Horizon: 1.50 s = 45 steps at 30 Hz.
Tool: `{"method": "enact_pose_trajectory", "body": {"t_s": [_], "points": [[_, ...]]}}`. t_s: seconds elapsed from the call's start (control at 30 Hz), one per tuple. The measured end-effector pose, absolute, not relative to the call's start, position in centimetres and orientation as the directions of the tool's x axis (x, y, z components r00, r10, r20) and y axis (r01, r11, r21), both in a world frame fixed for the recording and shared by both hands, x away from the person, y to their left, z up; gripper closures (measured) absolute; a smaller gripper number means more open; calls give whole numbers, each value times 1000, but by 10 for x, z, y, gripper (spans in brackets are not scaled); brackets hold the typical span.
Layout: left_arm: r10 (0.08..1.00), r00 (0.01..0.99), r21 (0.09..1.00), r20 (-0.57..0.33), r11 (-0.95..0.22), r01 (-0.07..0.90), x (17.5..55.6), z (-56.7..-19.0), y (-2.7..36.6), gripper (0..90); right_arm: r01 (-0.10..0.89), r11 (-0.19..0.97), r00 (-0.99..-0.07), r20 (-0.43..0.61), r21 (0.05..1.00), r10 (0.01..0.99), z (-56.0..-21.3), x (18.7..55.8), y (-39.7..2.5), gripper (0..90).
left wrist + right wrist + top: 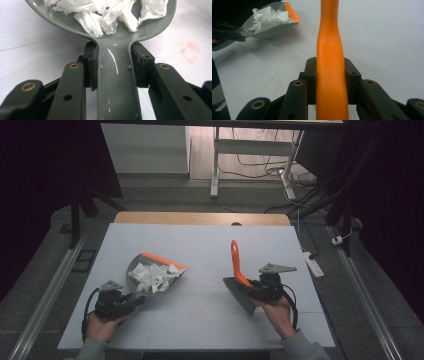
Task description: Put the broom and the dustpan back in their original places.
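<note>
Right gripper (331, 75) clamps the orange brush handle (330, 50), jaws pressed on both sides, handle running straight to twelve o'clock. At ten o'clock, the grey dustpan (265, 27) carries white paper scraps (268, 16) above the white table (382, 37).

Bare table (200, 307) lies open between dustpan (155, 277) and brush (240, 287).

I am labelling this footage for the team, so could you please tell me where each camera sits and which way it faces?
High view: above the person's side, facing forward and down on the white table; shows forearms, left gripper, right gripper.
Left gripper view: rides the left gripper, looks along its jaws, clamped on the grey dustpan handle, toward the paper scraps.
Right gripper view: rides the right gripper, looks along its jaws, clamped on the brush by its orange handle.
Shared: all views show the dustpan with the scraps.
</note>
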<state>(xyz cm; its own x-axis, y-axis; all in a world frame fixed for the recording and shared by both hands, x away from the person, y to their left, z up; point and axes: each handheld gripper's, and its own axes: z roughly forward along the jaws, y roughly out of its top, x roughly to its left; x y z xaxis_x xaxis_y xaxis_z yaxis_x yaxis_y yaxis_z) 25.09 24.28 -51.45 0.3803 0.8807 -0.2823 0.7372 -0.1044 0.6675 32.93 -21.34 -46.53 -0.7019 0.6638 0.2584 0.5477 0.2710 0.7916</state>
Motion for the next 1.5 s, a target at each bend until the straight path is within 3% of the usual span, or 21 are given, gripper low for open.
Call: {"method": "enact_pose_trajectory", "body": {"t_s": [0.63,1.2,1.3,1.5], "points": [[954,154,641,-258,49,766,273,-528,224,614,548,270,-696,252,791,673,-467,320,-233,703],[961,117,621,-252,67,781,282,-535,214,602,586,316,-688,252,747,681,-483,332,-230,703],[961,127,621,-246,55,782,282,-536,213,566,605,299,-670,270,738,692,-485,337,-233,703],[960,144,633,-238,41,773,280,-533,214,381,638,282,-645,297,716,705,-490,348,-238,702]]}}
